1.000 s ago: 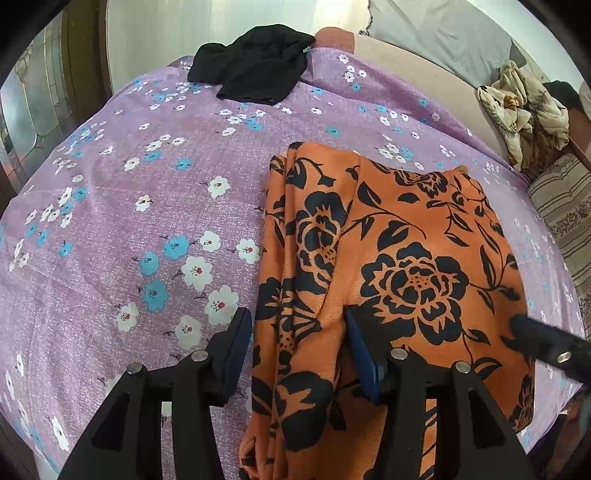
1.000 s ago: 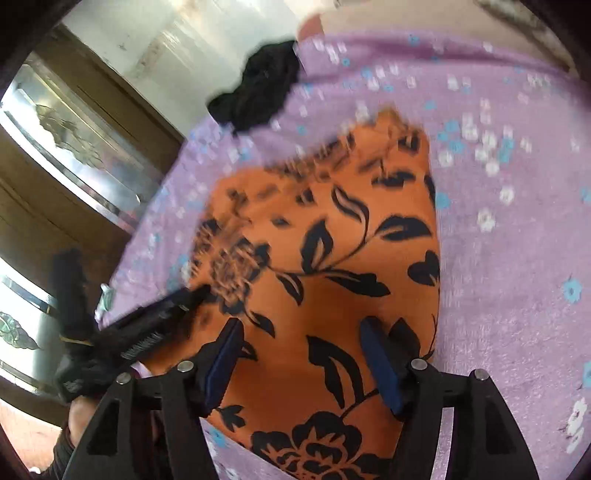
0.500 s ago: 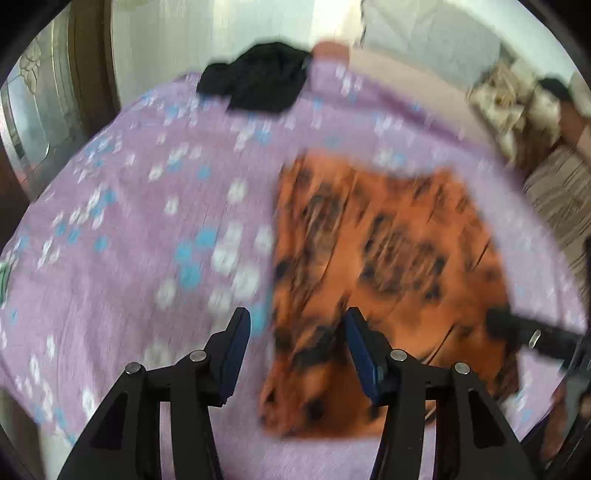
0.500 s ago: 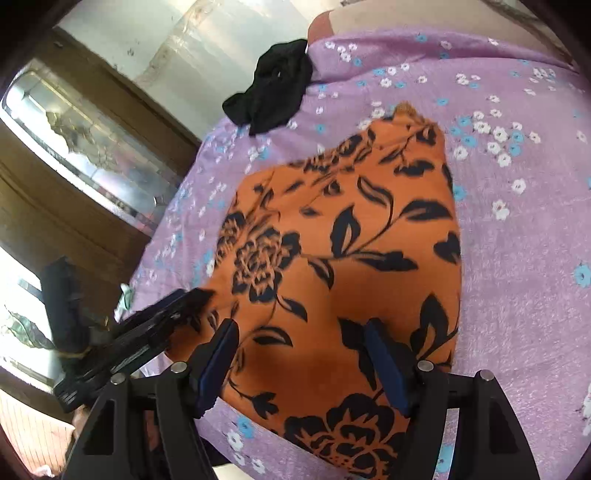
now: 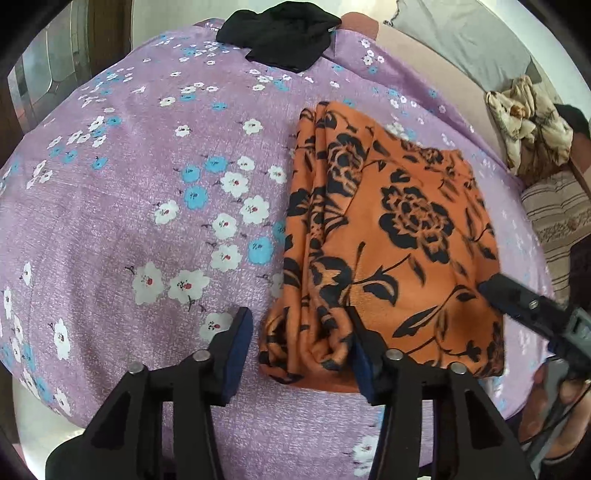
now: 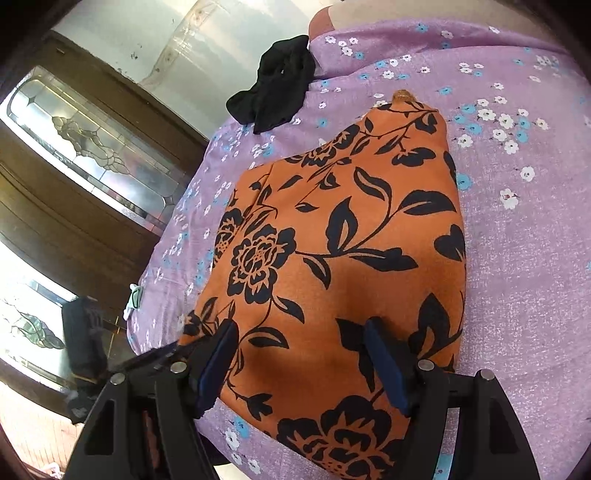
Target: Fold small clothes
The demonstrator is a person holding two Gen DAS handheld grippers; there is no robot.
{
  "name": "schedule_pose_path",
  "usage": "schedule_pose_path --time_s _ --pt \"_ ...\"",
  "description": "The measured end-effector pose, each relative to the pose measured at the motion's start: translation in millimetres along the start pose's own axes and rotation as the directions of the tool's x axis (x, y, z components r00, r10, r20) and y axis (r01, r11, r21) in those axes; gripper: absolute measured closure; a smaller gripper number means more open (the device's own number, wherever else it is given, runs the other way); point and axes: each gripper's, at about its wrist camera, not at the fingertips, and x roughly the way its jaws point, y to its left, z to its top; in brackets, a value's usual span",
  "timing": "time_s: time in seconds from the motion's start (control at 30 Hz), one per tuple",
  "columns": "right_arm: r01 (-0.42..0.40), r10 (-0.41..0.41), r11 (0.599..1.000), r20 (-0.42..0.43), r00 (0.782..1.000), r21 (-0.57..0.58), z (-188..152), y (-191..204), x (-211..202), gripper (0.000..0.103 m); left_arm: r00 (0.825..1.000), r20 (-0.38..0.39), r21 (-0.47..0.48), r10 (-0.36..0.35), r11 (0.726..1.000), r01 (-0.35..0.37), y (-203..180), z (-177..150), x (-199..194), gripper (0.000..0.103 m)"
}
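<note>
The left claw [image 5: 299, 350] stands with its two fingers apart, gripping nothing; its right finger rests at the bunched near-left corner of the one orange cloth with black flowers [image 5: 399, 236], while its left finger hangs over the bare purple floral bedsheet [image 5: 147, 192]. The right claw [image 6: 299, 365] is likewise spread wide, both blue-padded fingers poised over the near part of the same orange cloth [image 6: 332, 251], with fabric showing between them but not pinched. That cloth lies folded into a rough rectangle on the bed, with stacked pleats along its left edge in the left wrist view. One crumpled black garment [image 5: 280, 33] sits well apart at the far edge of the sheet, seen also from the right wrist [image 6: 273, 88]. In the left wrist view a cream patterned cloth [image 5: 528, 118] is heaped at the far right beside a striped cushion [image 5: 557, 218]. Dark wooden doors with etched glass panes [image 6: 92, 147] stand beyond the bed's edge. Nothing lies between either claw and the orange cloth.
</note>
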Motion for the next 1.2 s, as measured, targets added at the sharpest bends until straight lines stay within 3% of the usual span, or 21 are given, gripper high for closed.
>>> schedule_pose_path --time_s 0.23,0.3,0.33,0.5,0.63,0.7,0.87,1.2 --pt "-0.029 0.029 1.0 0.001 1.0 0.01 1.4 -3.9 0.4 0.028 0.997 0.073 -0.01 -0.033 0.999 0.034 2.5 20.0 -23.5 0.052" --pt "-0.037 0.037 0.999 0.0 0.999 0.009 1.7 -3.3 0.8 0.026 0.995 0.092 -0.013 -0.041 0.999 0.043 1.2 32.1 -23.5 0.039" --pt "-0.038 0.038 0.999 0.0 0.999 0.008 1.7 -2.4 1.1 0.025 0.995 0.095 -0.02 -0.039 0.999 0.042 1.8 38.0 -21.7 0.039" --pt "-0.033 0.033 0.999 -0.006 0.999 0.004 4.1 3.6 -2.1 0.022 0.995 0.038 -0.026 -0.095 0.995 0.096 -0.6 66.0 8.1 0.038" --pt "-0.074 0.067 0.996 0.117 0.991 0.058 13.7 -6.5 -34.8 0.022 0.988 -0.015 -0.039 -0.151 0.988 0.15 0.6 75.1 29.8 0.038" --pt "-0.055 0.034 0.992 0.176 0.984 0.117 21.2 -25.6 -49.8 0.022 0.984 -0.03 -0.037 -0.177 0.984 0.176 -0.8 74.4 35.7 0.038" --pt "-0.024 0.002 0.97 0.091 0.996 0.241 24.4 -67.1 -33.3 0.022 0.987 -0.048 -0.01 -0.151 0.988 0.151 -9.6 65.8 44.7 0.038" --pt "-0.014 0.014 0.973 -0.001 1.0 0.23 22.7 -67.9 -0.2 0.022 0.987 -0.043 0.009 -0.154 0.988 0.155 -15.8 64.4 48.9 0.037"
